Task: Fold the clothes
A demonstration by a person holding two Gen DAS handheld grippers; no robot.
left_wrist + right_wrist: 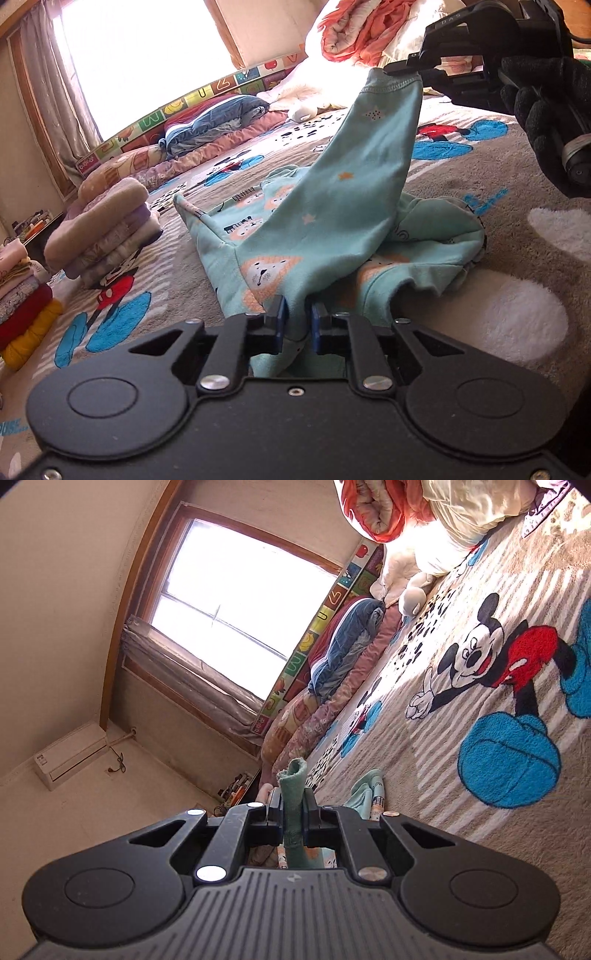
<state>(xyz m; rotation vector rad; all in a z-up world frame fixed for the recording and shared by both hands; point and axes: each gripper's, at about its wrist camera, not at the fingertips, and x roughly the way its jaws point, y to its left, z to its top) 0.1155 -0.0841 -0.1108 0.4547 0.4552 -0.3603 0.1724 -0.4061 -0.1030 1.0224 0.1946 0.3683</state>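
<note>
While folded stacks (107, 229) are already sitting at the left on the blanket (480, 177), one teal garment (314, 229) is lying crumpled mid-blanket, not yet folded. Left gripper (297, 321) is pinching the garment's near edge between closed jaws; right gripper (402, 66), held by a gloved hand (546, 107), is clamping a hemmed corner and holding it raised, cloth stretching up between the two. Judged progress: several items are done, this one is only starting, with spreading flat and folding remaining.
</note>
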